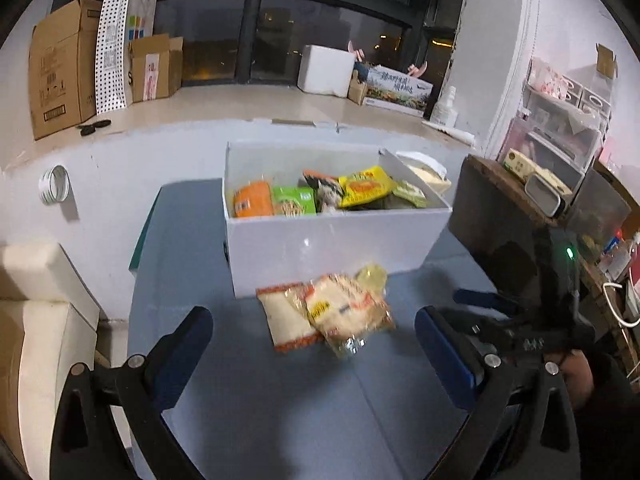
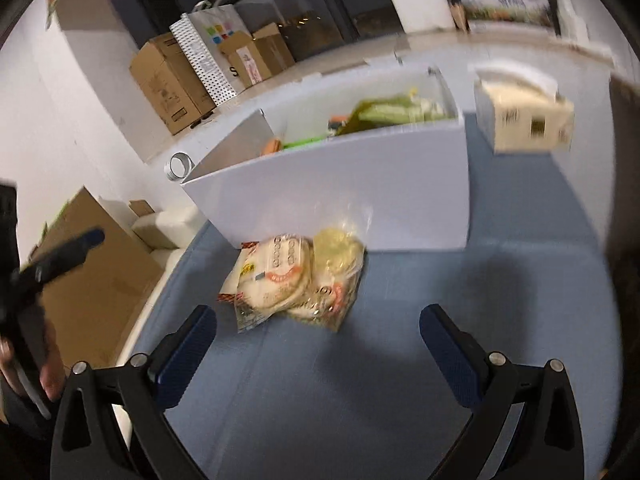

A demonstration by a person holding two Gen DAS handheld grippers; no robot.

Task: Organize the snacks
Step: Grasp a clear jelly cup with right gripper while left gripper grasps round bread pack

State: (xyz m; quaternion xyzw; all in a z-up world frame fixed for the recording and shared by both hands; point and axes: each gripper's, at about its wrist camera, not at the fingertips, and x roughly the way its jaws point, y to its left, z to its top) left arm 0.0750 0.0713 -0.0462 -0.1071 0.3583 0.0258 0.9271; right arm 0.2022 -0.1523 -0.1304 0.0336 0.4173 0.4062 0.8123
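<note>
Snack packets (image 1: 326,314) lie against the white box (image 1: 340,246) wall — both grippers (image 1: 314,334) (image 2: 318,334) spread wide, bare mat (image 1: 280,420) between.

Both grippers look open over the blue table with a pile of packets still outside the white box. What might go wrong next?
1. The crinkly clear-wrapped snack packets overlap in a loose pile, so a pinch by the left gripper may lift only one or let one slip.
2. They lie close against the white rectangular box, so a finger could nudge its wall.
3. The right gripper aims at the same pile; the two could collide.
</note>
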